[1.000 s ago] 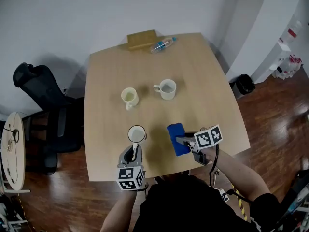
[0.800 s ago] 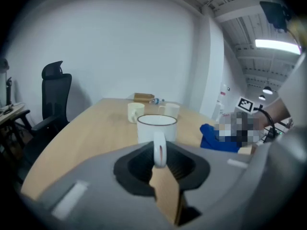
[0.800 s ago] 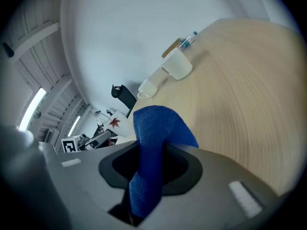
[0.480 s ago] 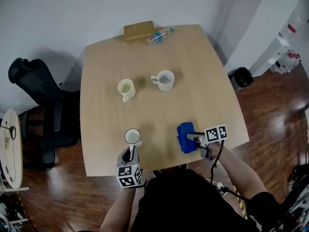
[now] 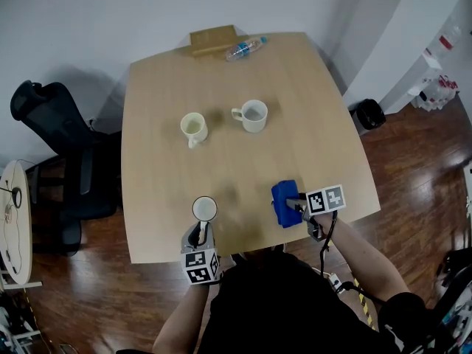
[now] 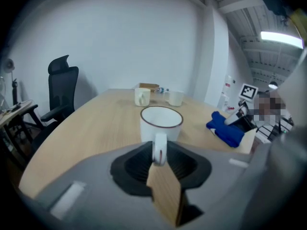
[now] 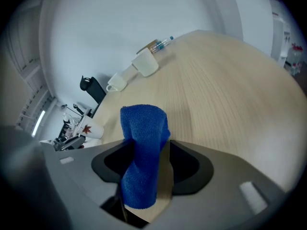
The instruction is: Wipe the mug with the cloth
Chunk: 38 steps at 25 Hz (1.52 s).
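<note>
Moved: both grippers have come down toward the near edge of the table (image 5: 243, 168). The mug (image 5: 204, 209) and cloth (image 5: 284, 203) now rest on it, further apart than a second ago.
Left jaws: the left gripper (image 6: 159, 159) has just been opening and sits slack around the handle (image 6: 159, 150), no longer pinching it.
Right jaws: the right gripper (image 7: 148, 162) has just been opening wide. The cloth stands loose between its jaws, with bare table showing beside it.
Mug place: upright, just ahead of the left fingertips; its handle points back into the gap and its body stands beyond the tips.
Cloth place: bunched, with one end between the right fingers and the rest spilling ahead of the tips.
Mug handling: probably stiff, glossy and slippery, and liable to chip. The handle is the surest hold.
Cloth handling: soft, light and grippy. Pinch a thick fold so it does not slide out.
</note>
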### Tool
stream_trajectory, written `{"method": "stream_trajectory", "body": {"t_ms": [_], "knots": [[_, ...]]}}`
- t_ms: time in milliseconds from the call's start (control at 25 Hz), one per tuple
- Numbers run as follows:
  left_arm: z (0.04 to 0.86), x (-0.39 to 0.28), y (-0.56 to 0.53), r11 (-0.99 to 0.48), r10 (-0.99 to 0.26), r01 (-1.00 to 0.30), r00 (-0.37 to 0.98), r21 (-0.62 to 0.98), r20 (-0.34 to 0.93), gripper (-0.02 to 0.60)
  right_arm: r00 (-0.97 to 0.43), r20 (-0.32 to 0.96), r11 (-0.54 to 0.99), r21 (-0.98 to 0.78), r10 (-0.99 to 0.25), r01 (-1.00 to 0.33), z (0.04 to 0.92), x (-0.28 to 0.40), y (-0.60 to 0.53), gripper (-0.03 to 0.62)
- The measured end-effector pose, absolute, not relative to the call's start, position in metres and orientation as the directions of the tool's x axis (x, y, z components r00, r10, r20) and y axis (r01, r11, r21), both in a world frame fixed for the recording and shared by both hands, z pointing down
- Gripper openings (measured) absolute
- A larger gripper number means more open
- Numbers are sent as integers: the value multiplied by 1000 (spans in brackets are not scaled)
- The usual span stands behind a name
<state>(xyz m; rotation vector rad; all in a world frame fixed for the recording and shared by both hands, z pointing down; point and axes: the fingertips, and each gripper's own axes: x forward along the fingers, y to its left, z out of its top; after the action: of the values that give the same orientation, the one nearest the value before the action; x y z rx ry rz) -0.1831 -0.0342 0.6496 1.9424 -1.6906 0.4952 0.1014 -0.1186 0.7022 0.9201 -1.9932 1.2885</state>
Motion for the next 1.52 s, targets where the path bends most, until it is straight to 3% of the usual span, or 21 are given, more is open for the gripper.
{"method": "stream_trajectory", "body": {"t_ms": [240, 480, 720, 880, 1120, 1320, 1520], "knots": [[655, -177, -28, -148, -776, -981, 196, 129, 600, 140, -553, 775, 297, -474, -306, -829, 692, 110, -120, 278], [669, -198, 9, -137, -755, -977, 208, 160, 622, 173, -528, 699, 247, -469, -482, -848, 644, 128, -115, 285], [662, -227, 53, -68, -773, -984, 158, 167, 614, 173, -403, 619, 224, -348, -675, -910, 588, 156, -70, 204], [638, -228, 86, 18, -791, -972, 129, 234, 598, 144, -549, 510, 324, -466, -662, -823, 561, 130, -18, 127], [567, -169, 139, 55, -884, -950, 97, 308, 457, 115, -724, 350, 496, -549, -595, -673, 529, 117, 76, 118], [538, -95, 209, -47, -886, -959, 169, 280, 431, 95, -721, 313, 490, -565, -618, -664, 512, 159, 142, 117], [526, -45, 245, -276, -835, -960, 267, 53, 481, 89, -662, 305, 522, -430, -684, -737, 484, 183, 169, 101]]}}
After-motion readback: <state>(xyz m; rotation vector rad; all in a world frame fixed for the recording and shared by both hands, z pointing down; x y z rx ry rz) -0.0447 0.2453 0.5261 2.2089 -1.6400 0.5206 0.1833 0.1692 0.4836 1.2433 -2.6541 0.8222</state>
